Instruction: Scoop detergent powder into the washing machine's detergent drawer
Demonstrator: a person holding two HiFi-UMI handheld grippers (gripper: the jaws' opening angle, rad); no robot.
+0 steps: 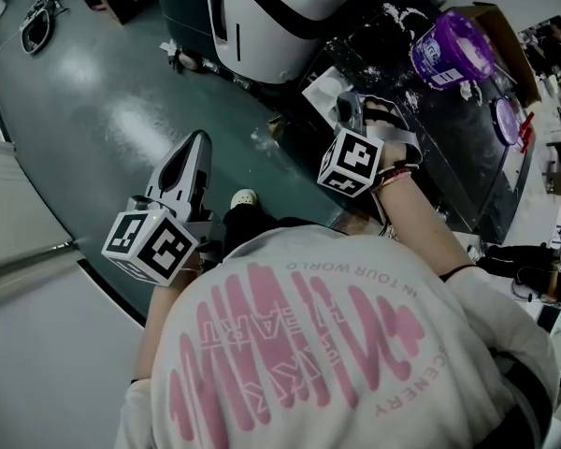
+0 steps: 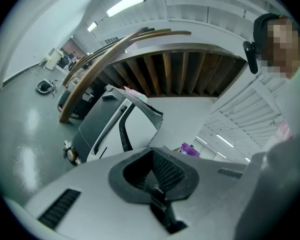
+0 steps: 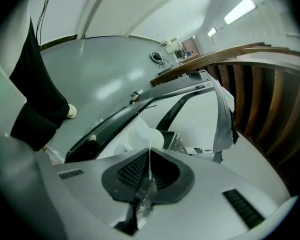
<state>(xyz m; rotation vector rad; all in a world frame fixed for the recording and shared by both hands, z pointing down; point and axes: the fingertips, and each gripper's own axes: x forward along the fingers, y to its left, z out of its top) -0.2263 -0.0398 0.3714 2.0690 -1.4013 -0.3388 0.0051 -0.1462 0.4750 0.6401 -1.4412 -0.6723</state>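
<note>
My right gripper [image 1: 353,112] reaches over the near end of a black table [image 1: 449,157] dusted with white powder. In the right gripper view it [image 3: 149,158] is shut on the thin handle of a white scoop [image 3: 144,135], whose bowl points at the white washing machine [image 3: 200,116]. A dark speckled compartment [image 3: 179,143] lies just beyond the scoop; I cannot tell if it is the drawer. The purple detergent tub [image 1: 452,50] stands further back on the table. My left gripper [image 1: 194,142] hangs over the floor, shut and empty [image 2: 151,158].
The washing machine [image 1: 262,26] stands on the grey-green floor beside the table's left end. The person's white shoe [image 1: 244,197] is between the two grippers. A cardboard box [image 1: 505,26] sits behind the tub. Cables lie at the far left [image 1: 35,21].
</note>
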